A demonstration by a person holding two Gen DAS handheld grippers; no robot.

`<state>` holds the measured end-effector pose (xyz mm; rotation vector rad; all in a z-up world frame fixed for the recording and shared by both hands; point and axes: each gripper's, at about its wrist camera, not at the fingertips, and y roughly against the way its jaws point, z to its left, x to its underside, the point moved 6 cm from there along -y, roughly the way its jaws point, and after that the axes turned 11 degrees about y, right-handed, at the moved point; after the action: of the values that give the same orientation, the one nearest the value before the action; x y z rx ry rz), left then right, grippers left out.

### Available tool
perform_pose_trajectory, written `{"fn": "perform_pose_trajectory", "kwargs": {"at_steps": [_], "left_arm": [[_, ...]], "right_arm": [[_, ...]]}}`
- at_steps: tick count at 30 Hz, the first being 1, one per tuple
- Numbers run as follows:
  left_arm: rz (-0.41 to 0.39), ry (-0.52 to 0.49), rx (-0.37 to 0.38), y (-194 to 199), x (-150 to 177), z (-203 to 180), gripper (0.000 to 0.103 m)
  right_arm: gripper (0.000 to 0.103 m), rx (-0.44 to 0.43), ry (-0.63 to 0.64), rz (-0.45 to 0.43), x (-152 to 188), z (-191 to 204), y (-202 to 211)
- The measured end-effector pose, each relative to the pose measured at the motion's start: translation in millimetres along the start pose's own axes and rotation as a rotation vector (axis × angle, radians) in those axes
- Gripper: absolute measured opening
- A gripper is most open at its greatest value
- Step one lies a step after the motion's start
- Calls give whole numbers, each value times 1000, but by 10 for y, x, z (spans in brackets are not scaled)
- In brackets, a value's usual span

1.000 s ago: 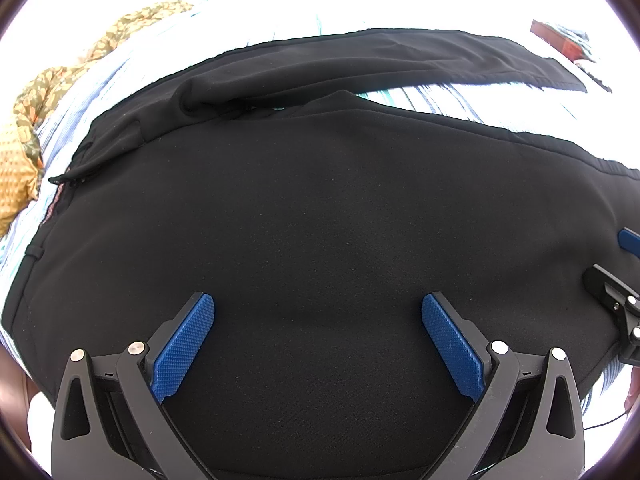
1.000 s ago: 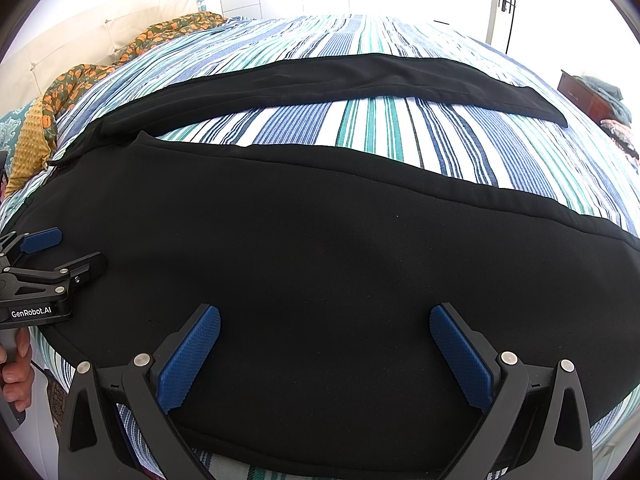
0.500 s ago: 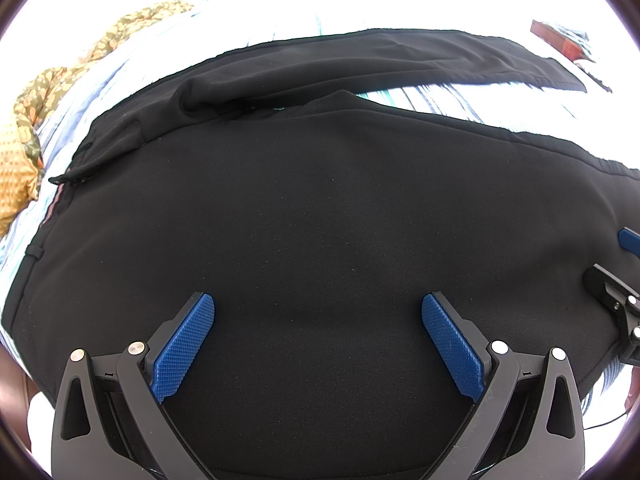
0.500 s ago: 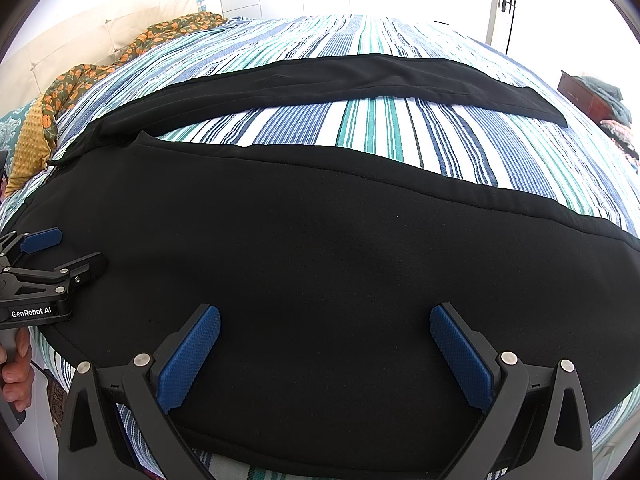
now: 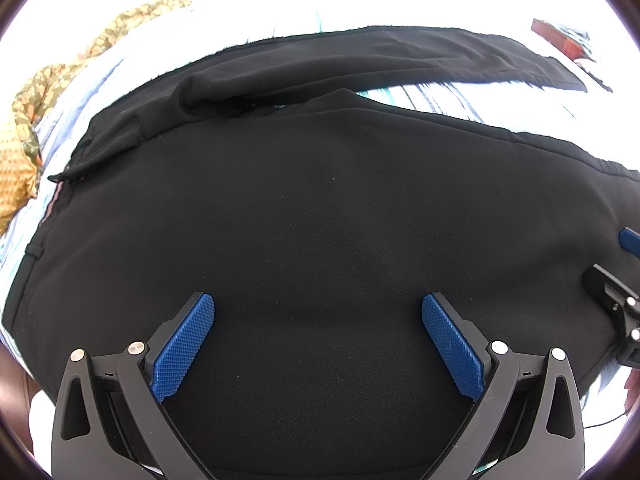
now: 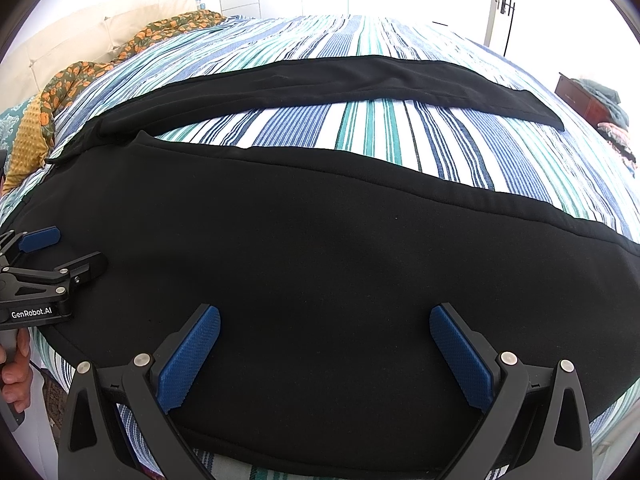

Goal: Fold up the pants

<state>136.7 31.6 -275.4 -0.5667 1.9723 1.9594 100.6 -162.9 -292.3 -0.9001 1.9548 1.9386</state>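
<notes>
- Two grippers, left gripper (image 5: 318, 314) and right gripper (image 6: 325, 326), hover with jaws spread wide over the near leg, pinching nothing; blue pads (image 6: 188, 364) are ribbed.
- Black pants (image 6: 320, 248), smooth and matte, lie flat along the bed's near edge.
- Striped bedspread (image 6: 372, 132) shows between the legs.
- Floral cloth (image 6: 72, 80) bunches at the far left corner.

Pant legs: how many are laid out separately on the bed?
2. The near leg lies under both open grippers; the far leg stretches across the striped bedspread beyond it.
</notes>
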Motion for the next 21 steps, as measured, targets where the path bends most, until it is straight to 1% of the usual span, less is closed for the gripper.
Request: {"fn": "perform_pose_trajectory", "kwargs": {"at_steps": [3, 5, 8, 11, 14, 17, 19, 20, 21], "left_arm": [[56, 18, -8, 96, -27, 35, 102], [66, 50, 12, 197, -88, 84, 102], [30, 115, 37, 324, -299, 235, 102], [-27, 161, 13, 334, -595, 459, 102], [-66, 192, -40, 188, -877, 731, 102], [-91, 255, -97, -57, -1085, 1050, 102], [-85, 303, -136, -238, -1130, 1290, 102], [-64, 335, -157, -367, -1119, 1422, 102], [-36, 365, -156, -491, -1081, 1519, 103]], "right_arm": [[103, 4, -1, -1, 2, 10, 22], [103, 2, -2, 3, 2, 14, 35], [103, -25, -16, 19, -18, -9, 96], [103, -42, -3, 28, -27, -21, 180], [103, -73, -27, 16, -42, -84, 280], [103, -106, -77, -3, -100, -254, 369], [103, -113, -103, -12, -183, -429, 412], [103, -112, -114, -17, -236, -541, 429], [103, -107, -121, -19, -299, -659, 439]]}}
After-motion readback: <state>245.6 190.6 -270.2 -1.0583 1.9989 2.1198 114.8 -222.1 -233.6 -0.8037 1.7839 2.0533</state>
